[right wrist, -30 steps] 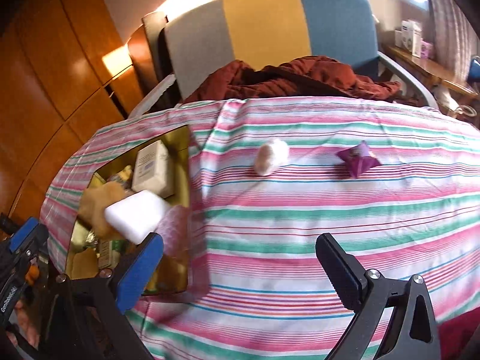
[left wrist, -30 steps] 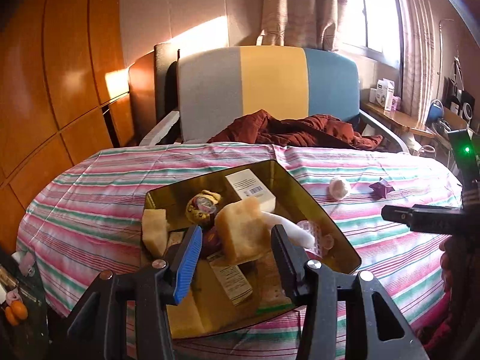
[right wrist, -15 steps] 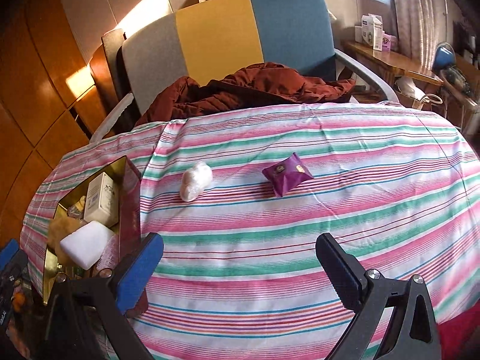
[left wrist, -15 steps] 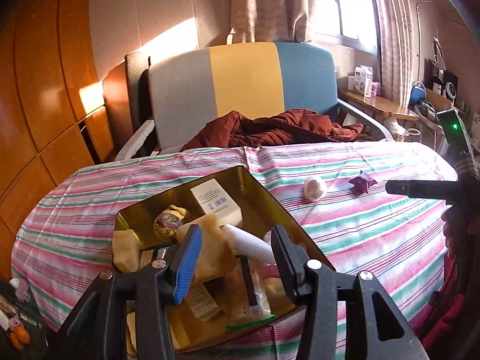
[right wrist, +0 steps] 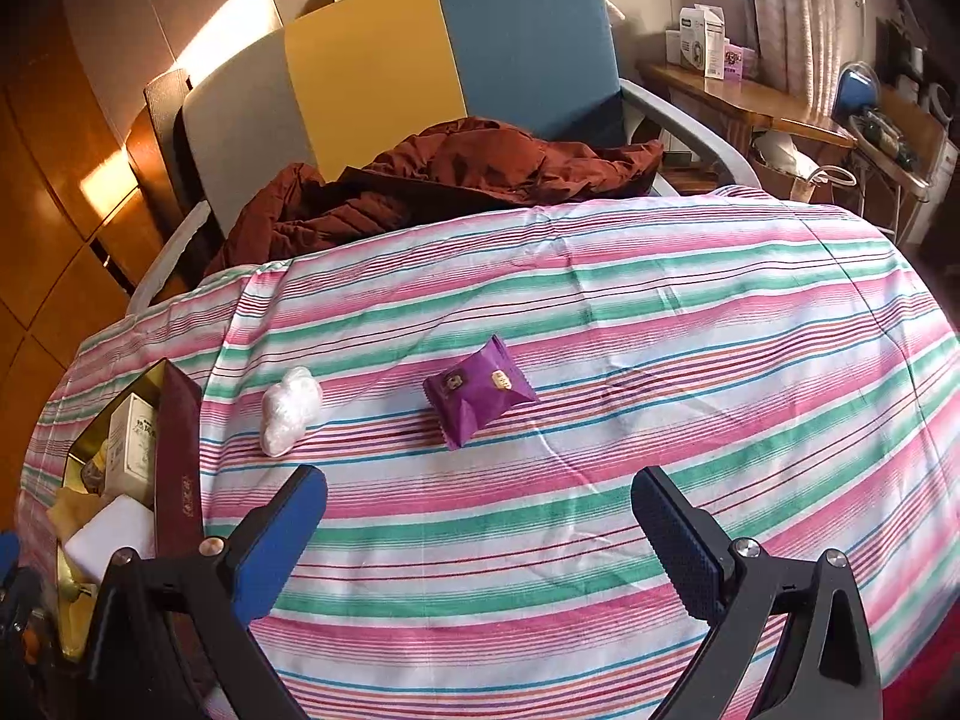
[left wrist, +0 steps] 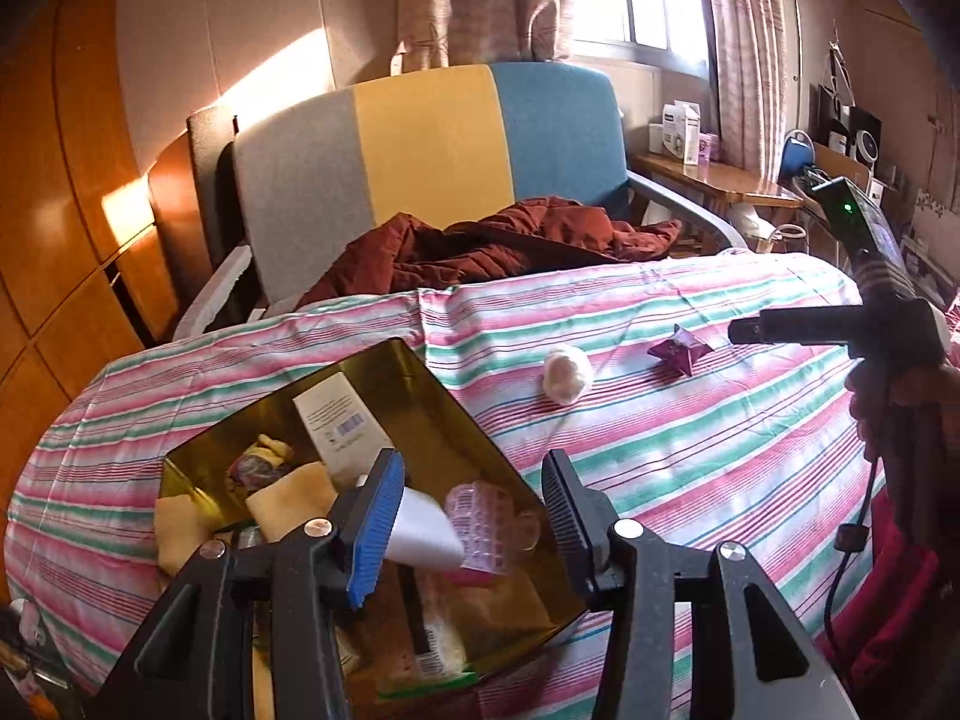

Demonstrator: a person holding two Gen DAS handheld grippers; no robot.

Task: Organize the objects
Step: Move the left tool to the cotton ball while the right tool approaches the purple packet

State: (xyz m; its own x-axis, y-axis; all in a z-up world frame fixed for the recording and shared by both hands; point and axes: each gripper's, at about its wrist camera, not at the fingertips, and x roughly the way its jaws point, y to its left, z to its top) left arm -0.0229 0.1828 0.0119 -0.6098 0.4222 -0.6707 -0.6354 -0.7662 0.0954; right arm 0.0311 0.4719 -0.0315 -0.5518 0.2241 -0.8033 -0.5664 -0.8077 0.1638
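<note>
A gold tin (left wrist: 444, 414) sits on the striped tablecloth at the left, holding a white box (left wrist: 339, 420), yellow sponges, a white block (left wrist: 423, 531) and a pink roller (left wrist: 480, 516). It also shows in the right wrist view (right wrist: 180, 450). My left gripper (left wrist: 471, 516) is open and empty above the tin. A purple packet (right wrist: 477, 390) and a white wrapped ball (right wrist: 291, 411) lie on the cloth. My right gripper (right wrist: 477, 534) is open and empty, just short of the packet.
An armchair (right wrist: 372, 60) with a rust-red jacket (right wrist: 456, 171) stands behind the table. A wooden side table (right wrist: 744, 102) with boxes stands at the right. The tablecloth (right wrist: 660, 330) drops off at the round edges.
Both grippers have drawn back and swung right. The purple packet and white ball now sit nearer the centre of the right wrist view. The tin has slid left in both views.
</note>
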